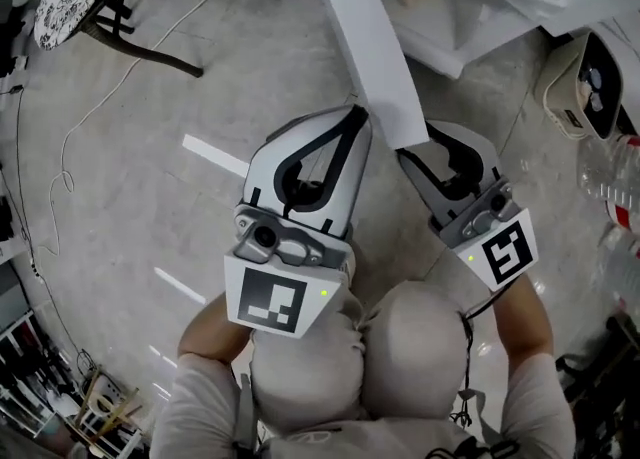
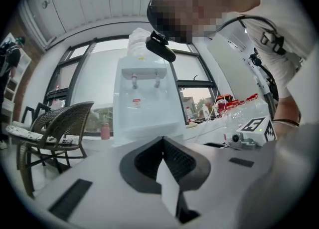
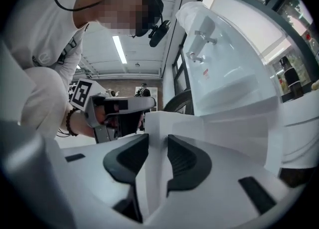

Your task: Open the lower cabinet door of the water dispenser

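The left gripper (image 2: 162, 143) is hanging shut and empty while the right gripper (image 3: 157, 143) is pinching the lower cabinet door (image 1: 370, 37) edgewise, likely risking slippage under off-arc pulling.

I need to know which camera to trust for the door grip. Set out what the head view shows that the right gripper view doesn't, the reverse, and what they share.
Only the head view: the floor with a white cable trailing across it, and the left gripper from above, jaws together. Only the right gripper view: the water dispenser's two taps and a ceiling light. Both: the white cabinet door standing open, its edge between the jaws of the right gripper.
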Available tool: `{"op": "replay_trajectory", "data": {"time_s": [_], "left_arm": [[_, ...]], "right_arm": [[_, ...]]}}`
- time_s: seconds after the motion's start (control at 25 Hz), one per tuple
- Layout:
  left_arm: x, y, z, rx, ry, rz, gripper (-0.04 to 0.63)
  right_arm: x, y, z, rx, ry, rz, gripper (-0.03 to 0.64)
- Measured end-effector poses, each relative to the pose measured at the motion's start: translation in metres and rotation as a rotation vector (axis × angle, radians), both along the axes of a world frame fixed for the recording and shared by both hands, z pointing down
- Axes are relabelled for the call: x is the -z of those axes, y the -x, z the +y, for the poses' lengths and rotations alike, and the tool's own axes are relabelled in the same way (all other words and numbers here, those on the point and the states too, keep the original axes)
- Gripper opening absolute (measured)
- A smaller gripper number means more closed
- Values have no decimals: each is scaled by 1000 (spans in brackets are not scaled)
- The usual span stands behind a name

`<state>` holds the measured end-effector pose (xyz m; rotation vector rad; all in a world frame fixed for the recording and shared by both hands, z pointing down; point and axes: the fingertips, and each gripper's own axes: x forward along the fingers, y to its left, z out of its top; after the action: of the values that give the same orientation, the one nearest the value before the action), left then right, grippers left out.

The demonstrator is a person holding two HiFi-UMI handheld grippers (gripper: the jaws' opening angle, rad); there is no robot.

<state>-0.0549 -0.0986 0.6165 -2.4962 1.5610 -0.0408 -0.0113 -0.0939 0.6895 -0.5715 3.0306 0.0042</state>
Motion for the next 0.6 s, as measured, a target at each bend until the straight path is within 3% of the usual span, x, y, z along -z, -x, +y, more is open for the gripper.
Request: {"op": "replay_trajectory", "data": {"time_s": [0.08,0.6], "left_arm": [[-1,13,2,36,5,1,3],[2,83,22,201,6,-19,3]], "right_arm": [[3,16,9,35,0,-18,113],[5,99,33,221,12,-35,95]]}}
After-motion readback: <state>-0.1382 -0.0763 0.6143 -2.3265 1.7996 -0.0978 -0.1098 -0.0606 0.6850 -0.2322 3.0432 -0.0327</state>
